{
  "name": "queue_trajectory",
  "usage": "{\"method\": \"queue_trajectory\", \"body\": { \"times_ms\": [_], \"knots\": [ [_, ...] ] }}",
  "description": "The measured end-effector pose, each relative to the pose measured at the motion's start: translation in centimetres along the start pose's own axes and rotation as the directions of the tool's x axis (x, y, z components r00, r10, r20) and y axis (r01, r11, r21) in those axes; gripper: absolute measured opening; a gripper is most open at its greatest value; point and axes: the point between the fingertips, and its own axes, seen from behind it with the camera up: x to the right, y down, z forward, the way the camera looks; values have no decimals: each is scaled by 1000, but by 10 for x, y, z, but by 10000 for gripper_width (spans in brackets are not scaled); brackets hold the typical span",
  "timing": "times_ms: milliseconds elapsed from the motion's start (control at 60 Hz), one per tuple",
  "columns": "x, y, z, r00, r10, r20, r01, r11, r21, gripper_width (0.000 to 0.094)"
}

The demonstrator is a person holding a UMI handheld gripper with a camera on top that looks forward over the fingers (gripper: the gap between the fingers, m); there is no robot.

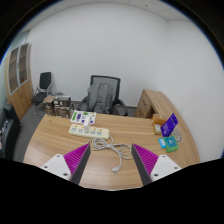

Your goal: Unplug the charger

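One handheld gripper (112, 163), purple-padded fingers spread apart, nothing between them. Just ahead on the light wooden desk (50, 140): a white charger cable (112, 150) running to a white power strip (88, 130). Beyond the desk: a grey office chair (101, 95), white walls, and a wooden cabinet (155, 103).

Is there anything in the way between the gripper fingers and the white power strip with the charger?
Nothing solid blocks it. The open gripper hangs over the desk, and only the loose white cable lies between its fingers and the power strip just beyond.
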Motion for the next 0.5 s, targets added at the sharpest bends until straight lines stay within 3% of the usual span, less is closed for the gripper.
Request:
{"method": "queue_trajectory", "body": {
  "times_ms": [350, 500],
  "knots": [
    [-34, 68, 51, 1000, -8, 10, 9, 996, -87, 860],
    [-88, 86, 108, 996, 13, 83, -9, 999, -54, 861]
  ]
}}
